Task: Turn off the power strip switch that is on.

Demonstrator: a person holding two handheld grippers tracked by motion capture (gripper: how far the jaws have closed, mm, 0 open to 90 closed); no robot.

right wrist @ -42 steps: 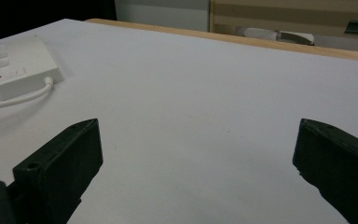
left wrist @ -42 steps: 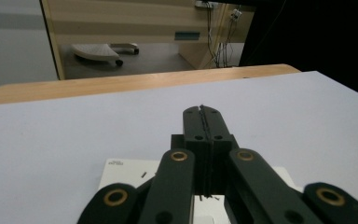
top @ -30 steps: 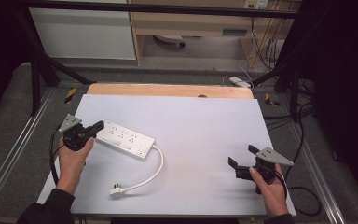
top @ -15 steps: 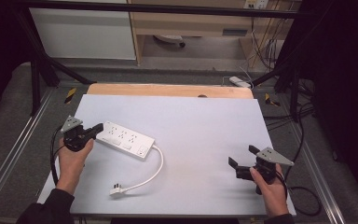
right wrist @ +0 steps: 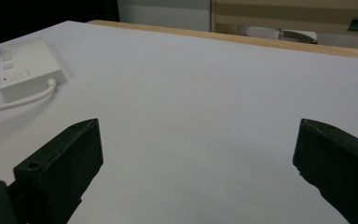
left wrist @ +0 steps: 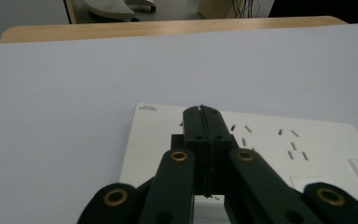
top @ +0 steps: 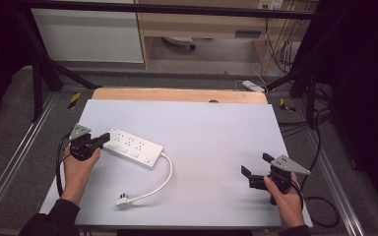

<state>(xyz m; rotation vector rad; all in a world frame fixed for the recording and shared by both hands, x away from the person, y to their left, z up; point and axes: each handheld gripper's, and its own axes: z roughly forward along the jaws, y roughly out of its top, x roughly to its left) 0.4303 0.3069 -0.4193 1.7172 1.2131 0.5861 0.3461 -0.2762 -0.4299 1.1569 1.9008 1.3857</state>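
A white power strip (top: 132, 146) lies on the left half of the white table top (top: 211, 132), with its white cable (top: 163, 181) curling toward me to a plug (top: 123, 200). My left gripper (top: 105, 138) is shut with nothing in it, its tips resting over the strip's left end. In the left gripper view the closed jaws (left wrist: 202, 111) lie above the strip (left wrist: 261, 140) and its sockets. My right gripper (top: 257, 164) stands open near the front right of the table, well apart from the strip. In the right gripper view the strip (right wrist: 25, 67) sits far off at the left.
A wooden table edge (top: 177, 94) runs along the far side of the white top. Metal frame rails flank both sides. A small white device (top: 252, 86) and cables lie on the floor beyond the far right corner.
My left gripper has shifted a little along the strip's left end. The right gripper has stayed where it was.
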